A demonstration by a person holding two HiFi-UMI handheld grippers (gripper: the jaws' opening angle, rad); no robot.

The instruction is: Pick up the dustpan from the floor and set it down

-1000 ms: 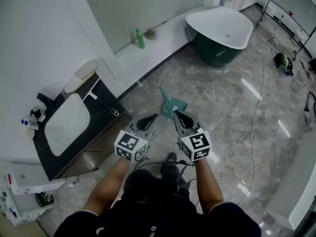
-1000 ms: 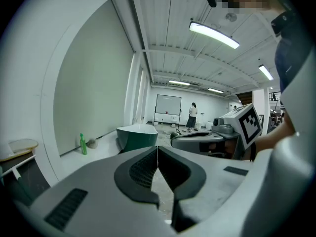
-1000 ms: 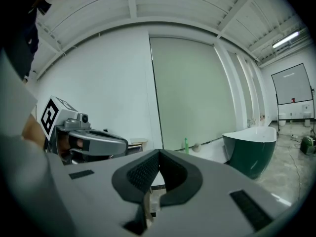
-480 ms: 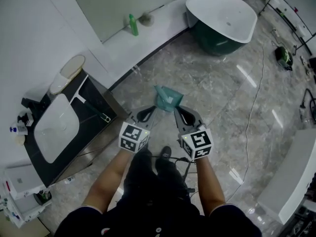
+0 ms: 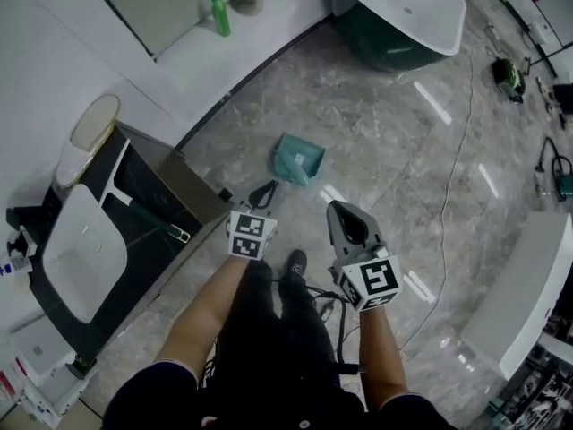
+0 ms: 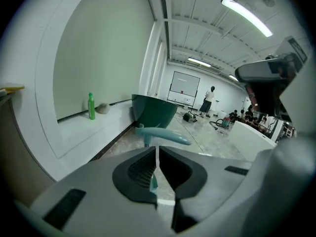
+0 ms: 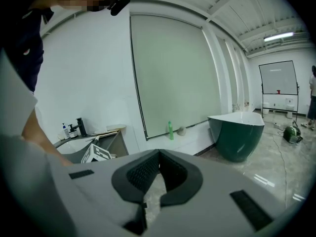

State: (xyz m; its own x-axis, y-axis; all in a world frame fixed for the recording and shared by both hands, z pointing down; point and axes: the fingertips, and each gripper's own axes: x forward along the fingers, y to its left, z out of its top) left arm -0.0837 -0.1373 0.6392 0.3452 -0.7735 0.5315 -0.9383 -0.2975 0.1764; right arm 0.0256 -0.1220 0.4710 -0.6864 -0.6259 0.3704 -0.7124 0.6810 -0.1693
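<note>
Left gripper (image 5: 265, 192) has its jaws pressed together with nothing in them. It's the nearer of the two, just short of the teal dustpan (image 5: 298, 159), which sits on the marble floor (image 5: 394, 124) ahead and a touch right of its tip. Right gripper (image 5: 345, 215), also closed and empty, hangs farther back. Left gripper view gives what the head view can't — the handle (image 6: 165, 135) raised and lying crosswise to the jaws, tip pointing right. Those jaws look to need opening before any grab. Right gripper view misses the dustpan altogether.
</note>
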